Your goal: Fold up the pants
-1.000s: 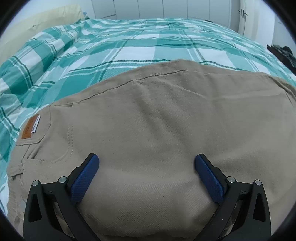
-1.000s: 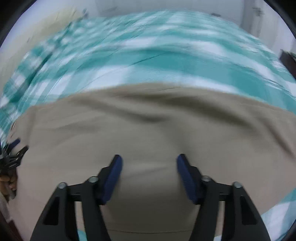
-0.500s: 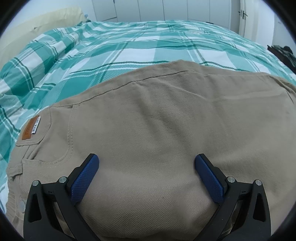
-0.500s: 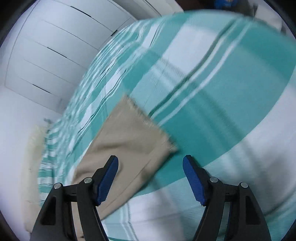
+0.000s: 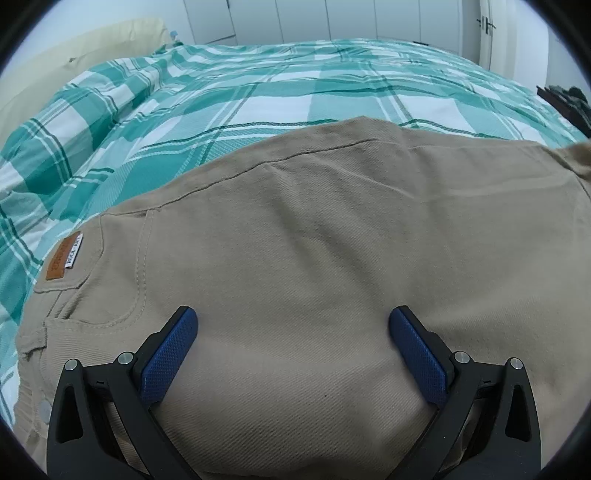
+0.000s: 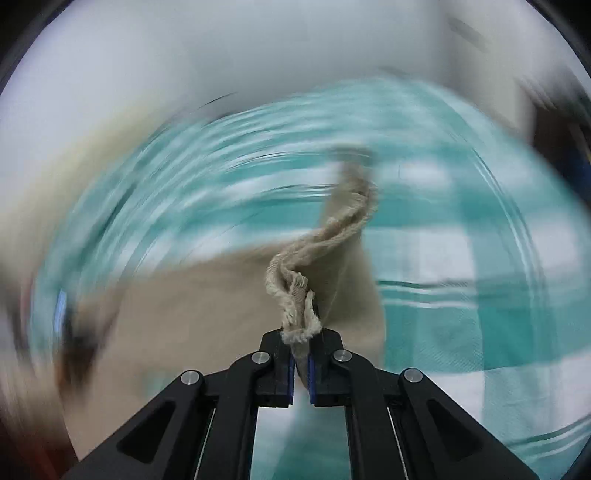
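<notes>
Tan pants [image 5: 314, 258] lie flat on the green-and-white plaid bed, with a brown leather waistband label [image 5: 61, 262] at the left. My left gripper [image 5: 293, 325] is open, its blue pads resting low over the seat area of the pants. In the right wrist view, my right gripper [image 6: 301, 341] is shut on the frayed hem of a pant leg [image 6: 295, 299], and the cloth [image 6: 332, 258] hangs twisted from it above the bed. That view is heavily motion-blurred.
The plaid duvet [image 5: 277, 85] covers the bed beyond the pants. A cream pillow [image 5: 74, 48] lies at the far left. White wardrobe doors [image 5: 332, 18] stand behind the bed. A dark object [image 5: 569, 103] sits at the right edge.
My right gripper swung from over the pants to the leg end, closed on the frayed hem and is lifting it in fast motion. The left gripper has stayed still and open.
</notes>
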`<state>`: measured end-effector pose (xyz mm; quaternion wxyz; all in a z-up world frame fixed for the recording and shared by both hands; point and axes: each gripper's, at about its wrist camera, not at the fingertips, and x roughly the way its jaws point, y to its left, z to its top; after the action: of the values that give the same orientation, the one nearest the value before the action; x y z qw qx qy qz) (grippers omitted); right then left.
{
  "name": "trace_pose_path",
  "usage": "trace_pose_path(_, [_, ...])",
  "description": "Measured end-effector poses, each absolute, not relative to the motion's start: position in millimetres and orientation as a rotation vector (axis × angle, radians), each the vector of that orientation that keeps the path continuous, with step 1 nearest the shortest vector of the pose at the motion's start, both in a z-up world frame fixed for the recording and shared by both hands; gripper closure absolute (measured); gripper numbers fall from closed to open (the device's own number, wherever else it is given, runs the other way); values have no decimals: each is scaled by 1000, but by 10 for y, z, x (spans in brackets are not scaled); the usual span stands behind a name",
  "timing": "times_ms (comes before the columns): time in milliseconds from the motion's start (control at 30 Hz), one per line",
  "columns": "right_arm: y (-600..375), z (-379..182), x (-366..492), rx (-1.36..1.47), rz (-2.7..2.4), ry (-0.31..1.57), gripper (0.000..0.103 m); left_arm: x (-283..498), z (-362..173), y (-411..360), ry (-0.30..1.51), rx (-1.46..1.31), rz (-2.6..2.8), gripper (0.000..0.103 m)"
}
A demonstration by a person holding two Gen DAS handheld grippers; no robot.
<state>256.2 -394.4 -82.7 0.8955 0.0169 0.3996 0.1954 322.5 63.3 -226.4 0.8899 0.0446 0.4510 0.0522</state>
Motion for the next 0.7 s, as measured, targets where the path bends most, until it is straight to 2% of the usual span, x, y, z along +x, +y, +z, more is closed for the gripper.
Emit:
trace_pose_path(100, [-3674, -627, 1541, -178, 531, 792, 98, 3229, -2251, 615, 939, 107, 118, 1])
trace_pose_path(200, [-4271, -904, 1103, -142, 313, 877, 94, 3233, -2221, 590, 947, 125, 134, 1])
trace_pose_path(267, [-4873, -1136, 1062, -30, 66, 927, 83, 3238, -2179, 588, 970, 121, 153, 1])
trace_pose_path(300, [-5249, -1282, 1033, 42, -101, 969, 66, 3236, -2155, 594, 988, 117, 161, 1])
trace_pose_path(333, [-5562, -1363, 982, 88, -245, 1014, 61, 3228, -2114, 601, 1019, 112, 170, 1])
trace_pose_path(400, [-5900, -1386, 757, 205, -429, 1030, 61, 3145, -1989, 610, 1064, 103, 163, 1])
trace_pose_path(467, [-5828, -1189, 610, 289, -397, 959, 60, 2933, -1819, 627, 1055, 50, 114, 1])
trace_pose_path(533, [-5466, -1018, 528, 295, -306, 919, 52, 2657, -1666, 623, 1039, 1, 43, 1])
trace_pose_path(567, [-5202, -957, 513, 314, -222, 911, 51, 2504, -1611, 606, 1033, -10, 3, 1])
trace_pose_path(700, [-4277, -1070, 601, 441, 76, 936, 48, 2085, -1740, 489, 1058, 76, -35, 1])
